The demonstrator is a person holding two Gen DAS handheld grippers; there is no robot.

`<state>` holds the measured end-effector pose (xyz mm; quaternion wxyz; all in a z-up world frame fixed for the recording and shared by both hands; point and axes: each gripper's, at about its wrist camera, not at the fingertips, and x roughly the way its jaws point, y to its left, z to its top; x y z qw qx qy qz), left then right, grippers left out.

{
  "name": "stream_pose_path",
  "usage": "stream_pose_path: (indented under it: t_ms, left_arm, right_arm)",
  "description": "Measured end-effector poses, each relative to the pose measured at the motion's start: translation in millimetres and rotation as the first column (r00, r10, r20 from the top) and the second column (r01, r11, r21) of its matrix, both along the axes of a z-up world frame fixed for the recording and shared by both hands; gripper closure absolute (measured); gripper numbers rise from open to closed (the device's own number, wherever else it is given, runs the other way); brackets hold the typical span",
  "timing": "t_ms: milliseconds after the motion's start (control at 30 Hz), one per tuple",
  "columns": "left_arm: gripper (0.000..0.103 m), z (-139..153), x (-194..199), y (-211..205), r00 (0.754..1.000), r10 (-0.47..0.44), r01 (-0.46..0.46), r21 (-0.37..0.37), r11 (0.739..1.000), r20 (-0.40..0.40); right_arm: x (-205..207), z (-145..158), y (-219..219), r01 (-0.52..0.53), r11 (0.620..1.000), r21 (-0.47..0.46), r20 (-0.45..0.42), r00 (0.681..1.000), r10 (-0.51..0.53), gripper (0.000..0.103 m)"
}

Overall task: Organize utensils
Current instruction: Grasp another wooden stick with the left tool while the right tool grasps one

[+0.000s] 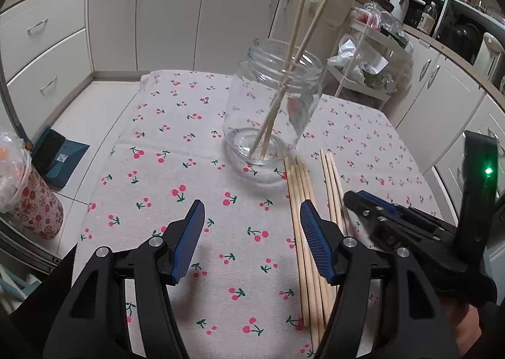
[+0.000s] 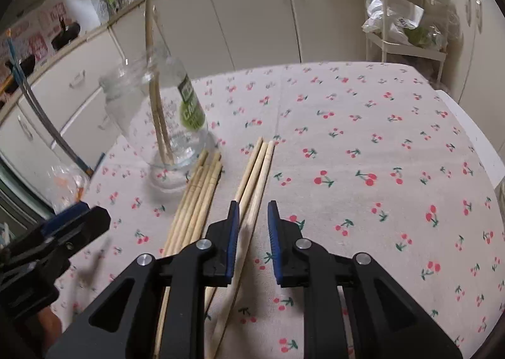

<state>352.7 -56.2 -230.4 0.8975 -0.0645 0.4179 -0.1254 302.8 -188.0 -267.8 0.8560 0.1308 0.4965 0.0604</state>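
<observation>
Your left gripper (image 1: 252,226) hangs with its jaws spread over bare cherry-print cloth (image 1: 176,169); ahead of it the glass jar (image 1: 271,112) blocks the straight path, with two chopsticks in it (image 1: 293,43) leaning up and right above the rim; left of the jar the cloth lies open to the far edge. Just right of that gripper a bundle of chopsticks (image 1: 303,232) lies flat, then a second, smaller bundle (image 1: 331,182); your right gripper (image 2: 251,217) sits low above these with a stick between its parted jaws; to its right the cloth is open to the table edge.
</observation>
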Motion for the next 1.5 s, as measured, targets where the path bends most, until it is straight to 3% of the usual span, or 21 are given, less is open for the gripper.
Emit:
stream_pose_path:
  t_ms: [167,300,500,700,800,933,1033,1133,1200,1333,1500]
  left_arm:
    - [0.043,-7,8,-10,0.999,-0.020,0.020,0.004,1.000,-0.026]
    - [0.043,-14,19,-23,0.998,-0.041,0.042,0.044,0.998,-0.039]
    - [0.044,-29,38,-39,0.995,-0.043,0.053,0.110,0.993,-0.095]
    - [0.045,-32,43,-46,0.995,-0.029,0.044,0.158,0.986,-0.094]
    - [0.053,-32,43,-46,0.995,-0.038,0.054,0.179,0.982,-0.092]
    - [0.102,-30,35,-61,0.988,-0.103,0.127,0.219,0.968,-0.117]
    - [0.102,-29,26,-62,0.987,-0.120,0.142,0.229,0.963,-0.111]
    - [0.103,-28,18,-53,0.981,-0.135,0.161,0.194,0.968,-0.143]
    - [0.103,-26,18,-41,0.969,-0.154,0.173,0.087,0.981,-0.192]
    - [0.102,-23,18,-28,0.964,-0.171,0.168,-0.031,0.985,-0.204]
    - [0.102,-27,25,-37,0.962,-0.158,0.156,-0.027,0.987,-0.221]
  right_arm:
    - [-1,1,-1,-0.036,0.997,-0.071,-0.016,0.999,0.034,0.084]
    - [-9,4,-10,-0.068,0.991,-0.112,-0.053,0.997,0.062,0.095]
    - [-29,1,-37,-0.065,0.993,-0.094,-0.091,0.994,0.057,0.096]
    - [-34,1,-41,-0.062,0.995,-0.076,-0.084,0.995,0.055,0.096]
    - [-36,1,-42,-0.063,0.996,-0.064,-0.084,0.995,0.057,0.096]
    - [-41,3,-41,-0.071,0.996,-0.051,-0.090,0.994,0.067,0.096]
    - [-47,4,-41,-0.069,0.997,-0.031,-0.097,0.993,0.065,0.096]
    - [-51,4,-43,-0.062,0.998,-0.009,-0.104,0.993,0.061,0.096]
    - [-52,4,-45,-0.057,0.998,0.008,-0.108,0.993,0.057,0.096]
    - [-52,4,-46,-0.051,0.999,0.015,-0.106,0.993,0.052,0.096]
    - [-52,4,-46,-0.047,0.999,0.023,-0.104,0.993,0.049,0.096]
